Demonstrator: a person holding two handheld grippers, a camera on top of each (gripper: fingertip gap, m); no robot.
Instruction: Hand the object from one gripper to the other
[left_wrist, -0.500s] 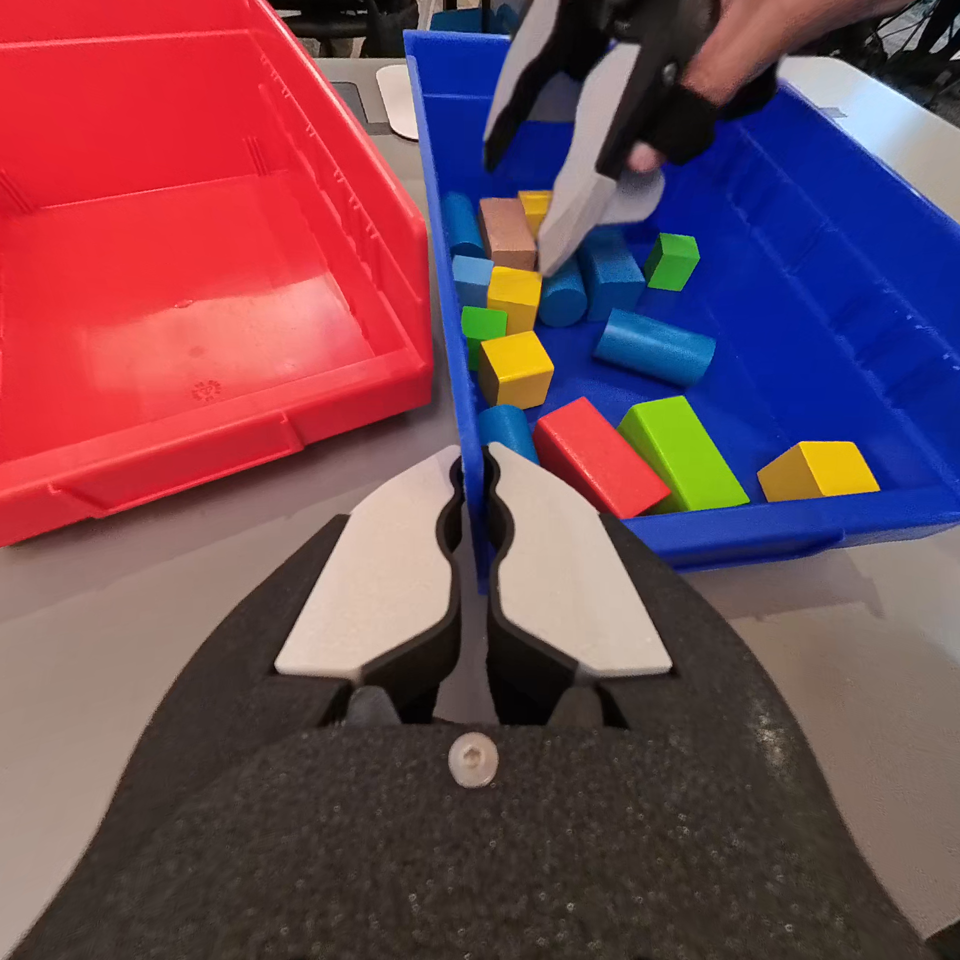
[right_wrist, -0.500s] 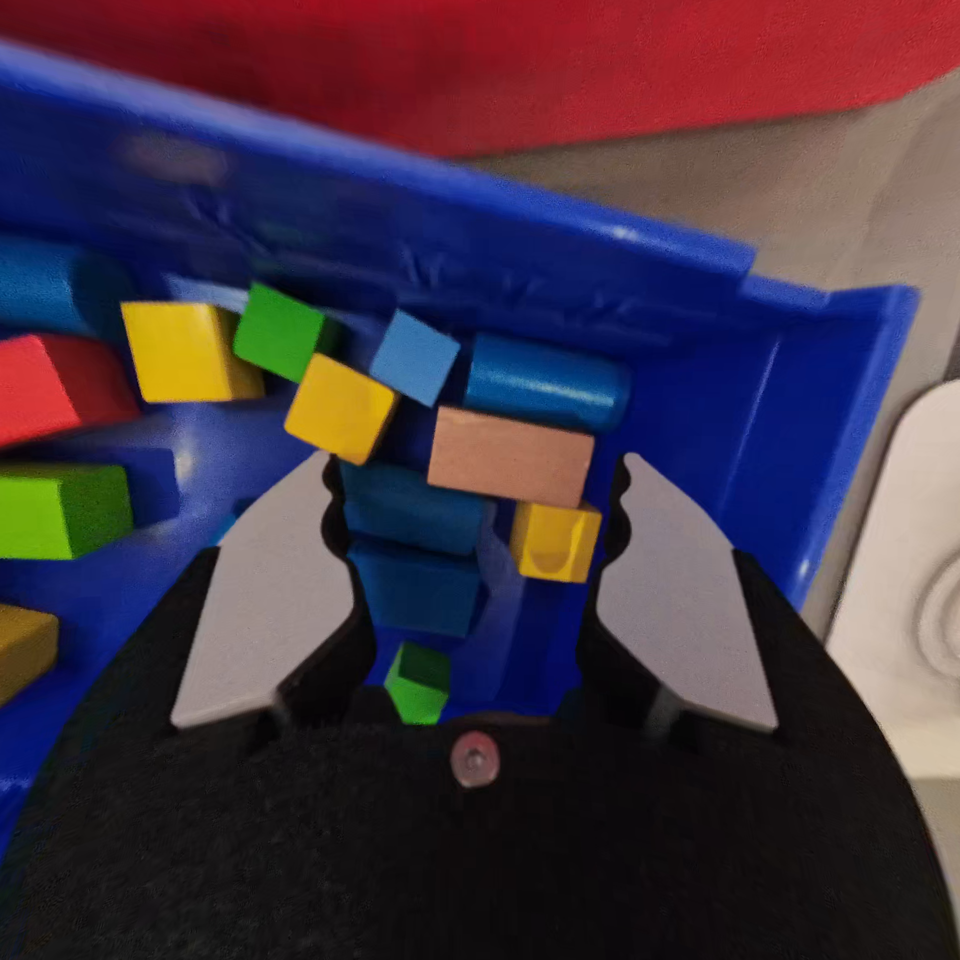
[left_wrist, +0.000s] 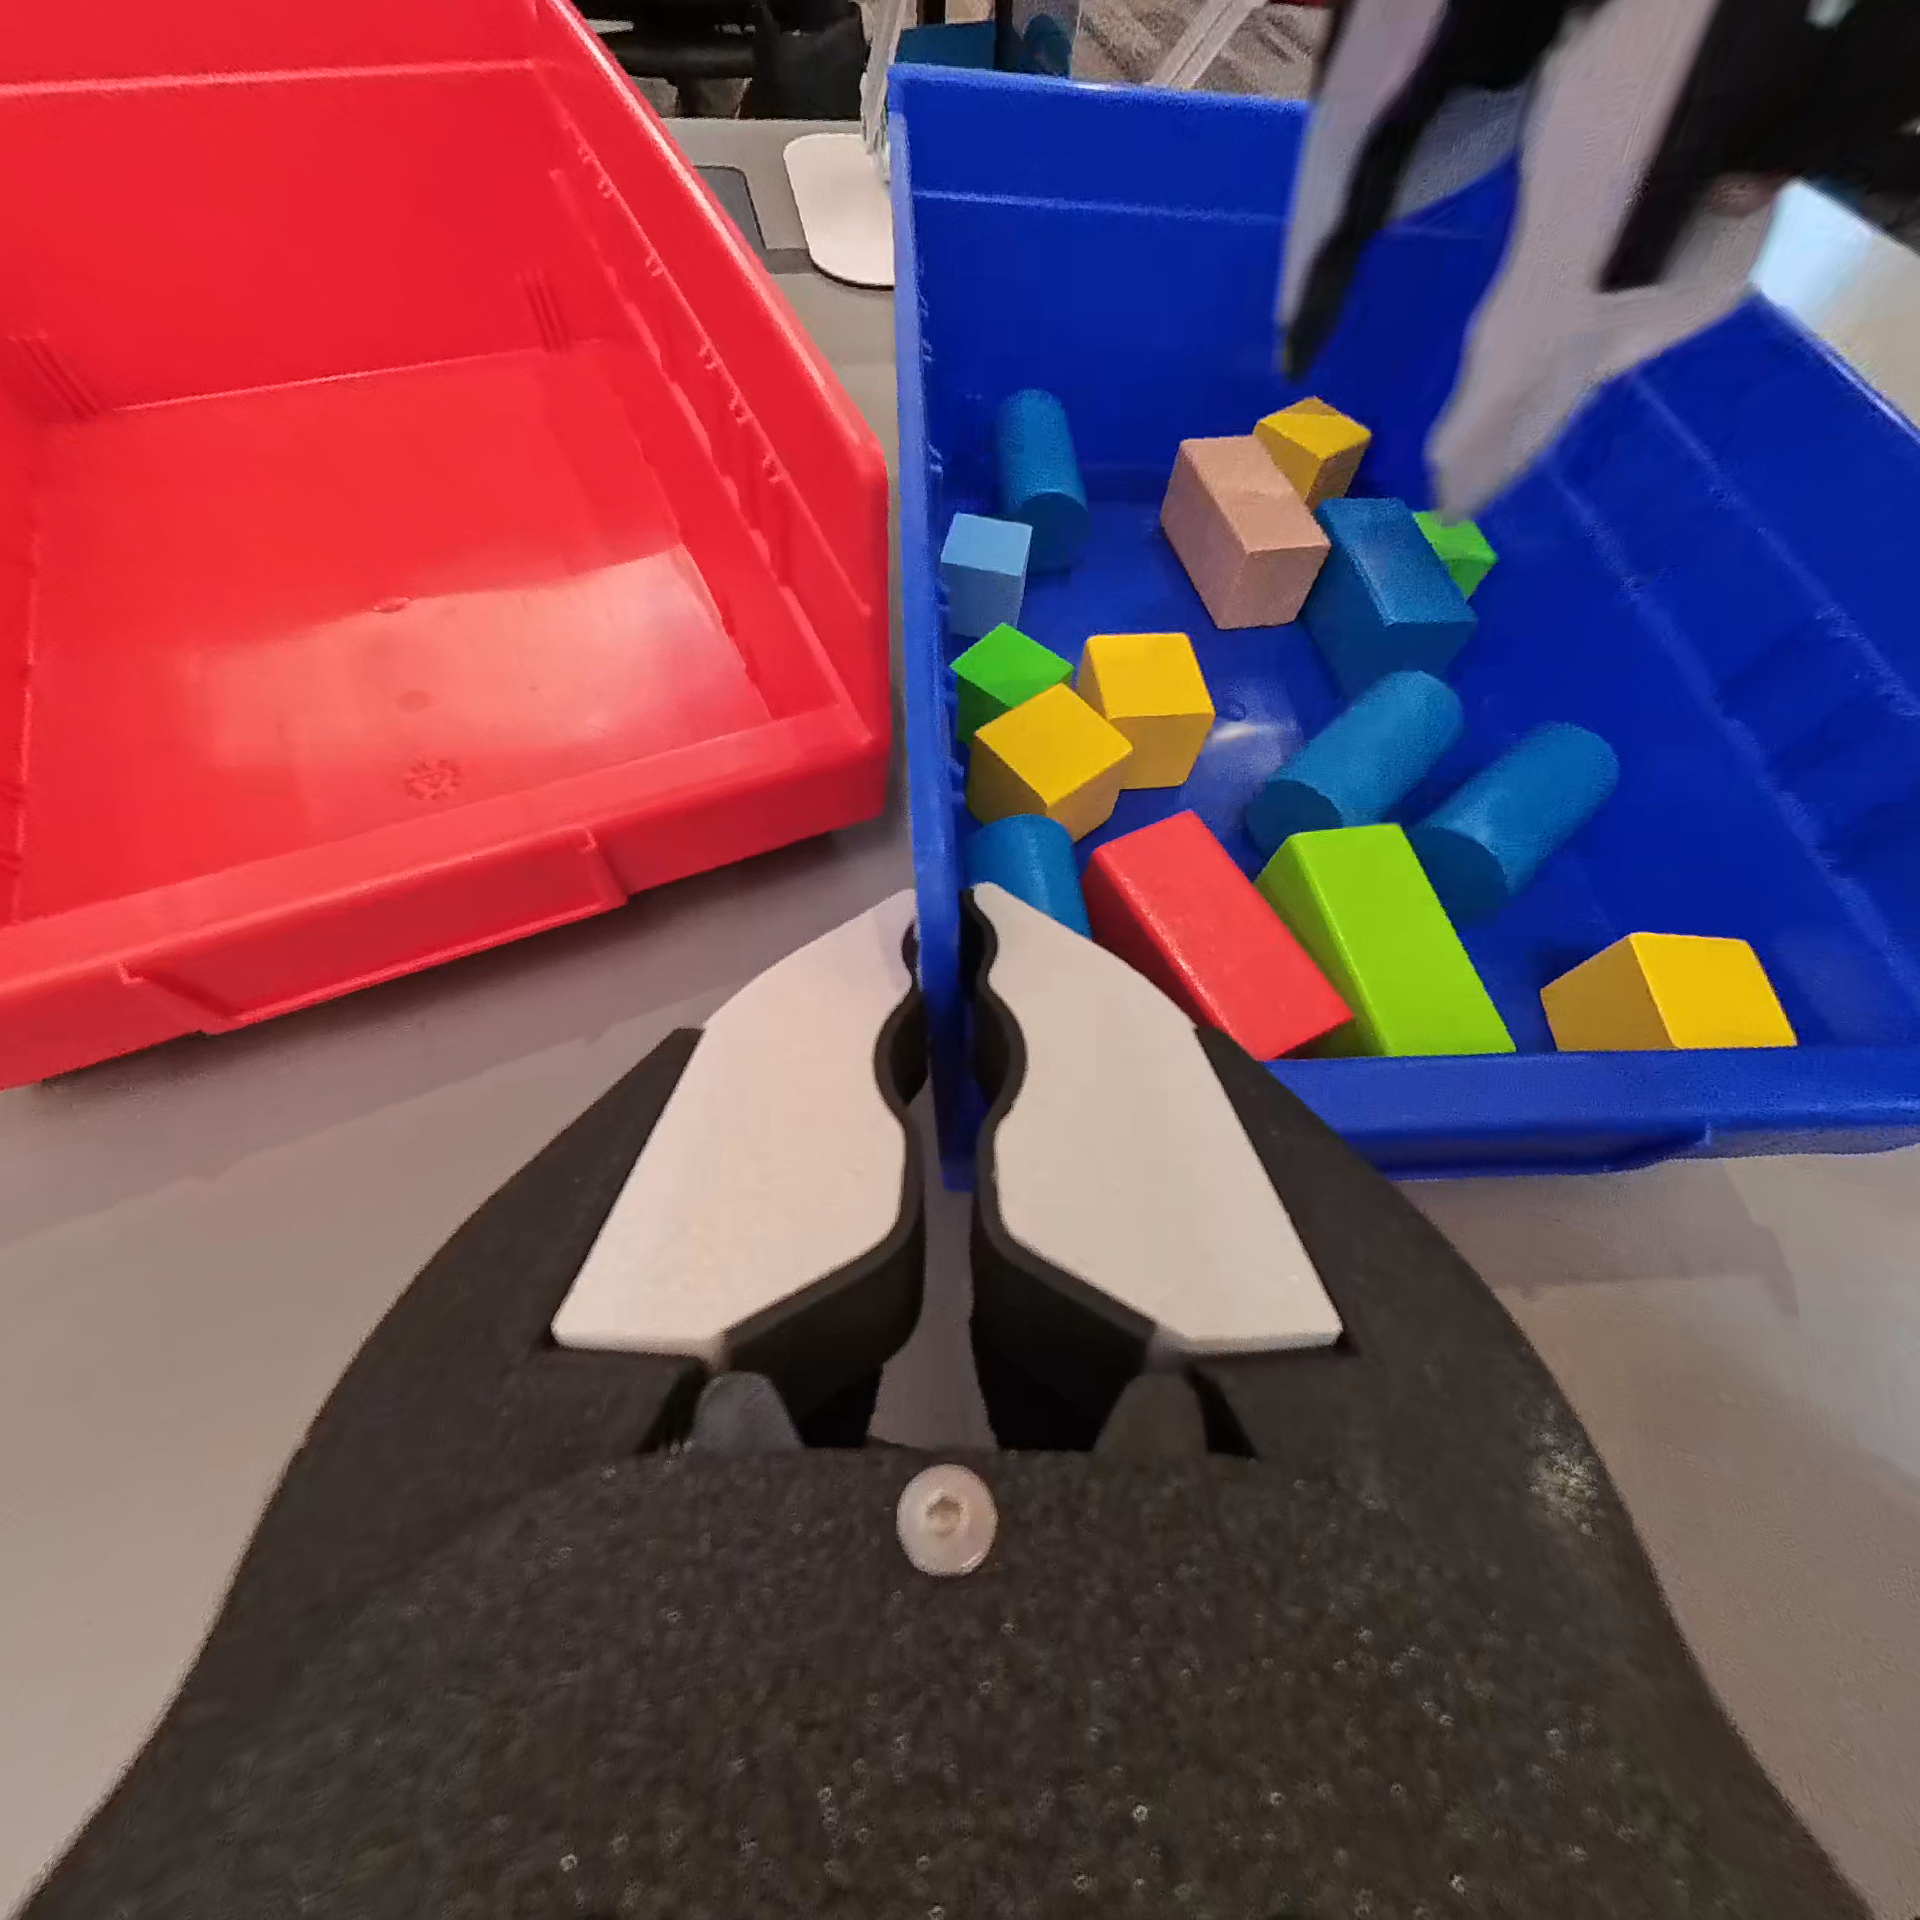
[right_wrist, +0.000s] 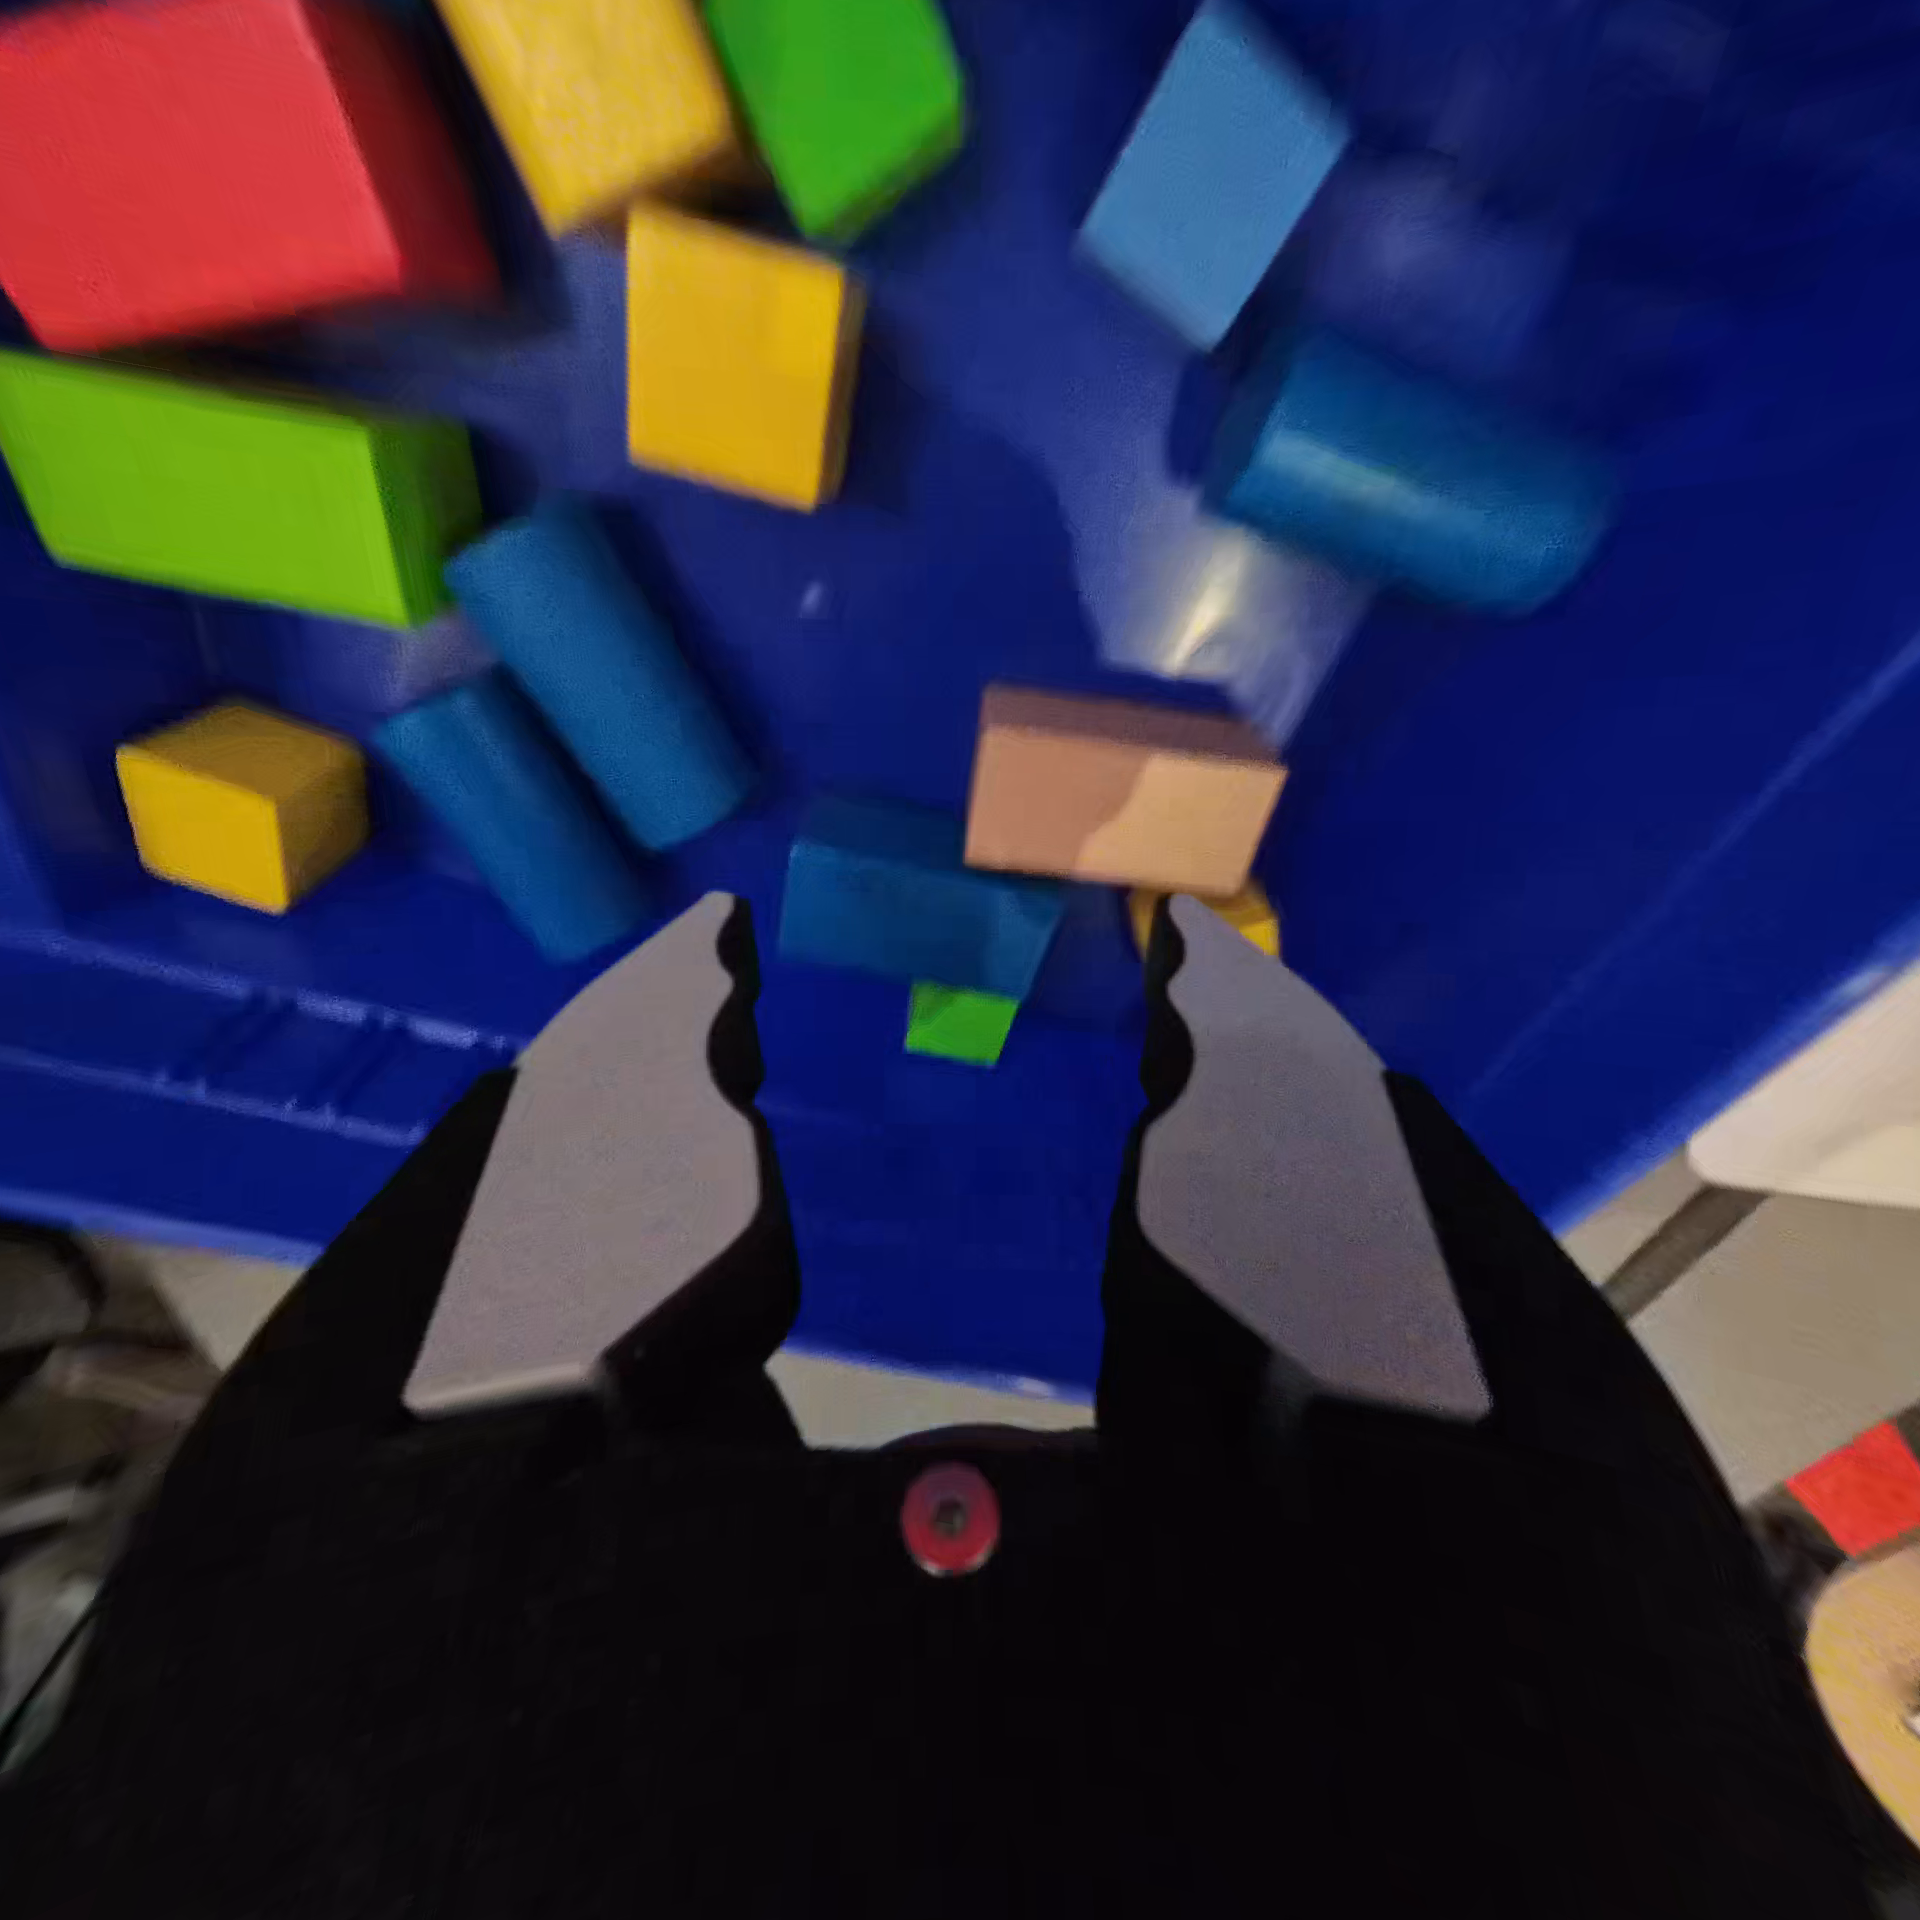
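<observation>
Red bin (left_wrist: 416, 499): sat empty, just left of the blue bin.
Blue bin (left_wrist: 1122, 312): held loose wooden blocks.
Left gripper (left_wrist: 940, 914): almost closed, gripping nothing, tips astride the blue bin's near-left corner.
Right gripper (right_wrist: 945, 925): spread wide, gripping nothing, above the blue bin's far end; blurred.
Tan block (right_wrist: 1122, 795): lay inside the blue bin, ahead of the right gripper.
Small green cube (right_wrist: 961, 1023): lay inside the blue bin, seen between its fingers.

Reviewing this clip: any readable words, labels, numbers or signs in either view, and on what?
No readable text in either view.
A small round moulded mark sits on the floor of the red bin; too small to read.
The blocks and the blue bin carry no lettering; the right wrist view is blurred.
</observation>
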